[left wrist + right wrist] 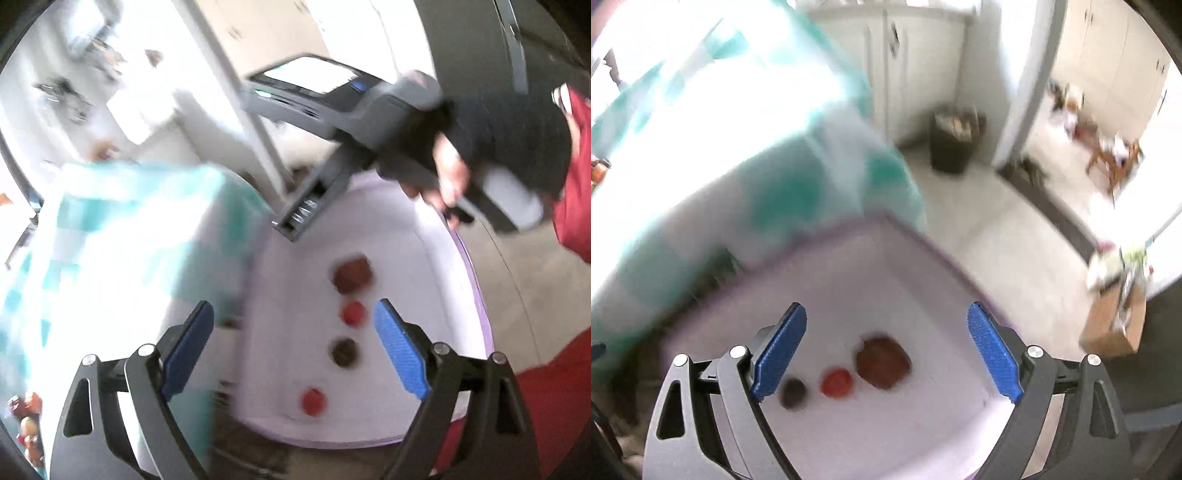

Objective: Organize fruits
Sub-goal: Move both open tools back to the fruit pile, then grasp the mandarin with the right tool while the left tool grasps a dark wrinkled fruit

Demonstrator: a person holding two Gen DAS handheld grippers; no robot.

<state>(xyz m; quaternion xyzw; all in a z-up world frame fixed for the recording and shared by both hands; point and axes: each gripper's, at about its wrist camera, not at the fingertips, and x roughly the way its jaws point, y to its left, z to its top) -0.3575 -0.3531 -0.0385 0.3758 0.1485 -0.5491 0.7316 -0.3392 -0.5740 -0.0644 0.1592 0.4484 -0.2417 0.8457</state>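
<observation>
Blue pads (400,350) of the left gripper (293,347) are spread wide with nothing between them; the right gripper (886,350) is likewise released and empty. Four fruits are seen lying inside the pale lilac bin (849,291): a large brown one (882,362), a red one (836,382), a dark one (792,393), and a second red one (313,401). A placing step is judged complete. Next, another fruit must be sought, perhaps on the checked cloth (122,229); blur hides detail.
</observation>
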